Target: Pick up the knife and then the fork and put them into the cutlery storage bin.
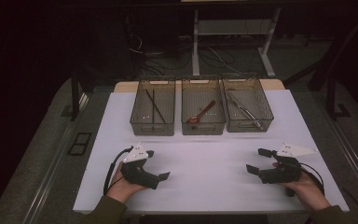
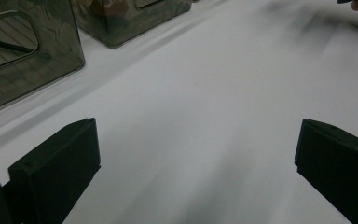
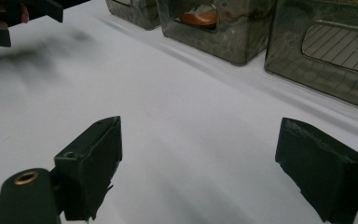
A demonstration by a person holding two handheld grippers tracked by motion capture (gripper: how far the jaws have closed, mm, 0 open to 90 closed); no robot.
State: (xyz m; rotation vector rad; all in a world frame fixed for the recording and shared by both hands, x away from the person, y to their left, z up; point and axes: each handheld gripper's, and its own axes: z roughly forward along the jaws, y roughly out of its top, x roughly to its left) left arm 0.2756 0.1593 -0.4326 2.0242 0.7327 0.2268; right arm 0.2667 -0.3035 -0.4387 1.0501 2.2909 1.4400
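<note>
1. white table surface fills the centre of the high view; dark floor, cables and desk legs lie along the upper edge of the frame.
2. three smoky see-through bins stand in a row in the upper middle of the high view, side by side and close together: left bin with black chopsticks, middle bin with a red-brown spoon, right bin with metal tongs.
3. left gripper, lower left of the high view, rests in a hand on the table; jaws spread wide, nothing between them. in the left gripper view, bare table lies between the two black jaws, bins at upper left.
4. right gripper, lower right of the high view, held by a hand; jaws stand apart, nothing between them. in the right gripper view, bare table lies between the jaws, bins along the top edge.
5. both grippers lie well apart from the bins and from each other, jaw tips pointing toward the frame's centre.
</note>
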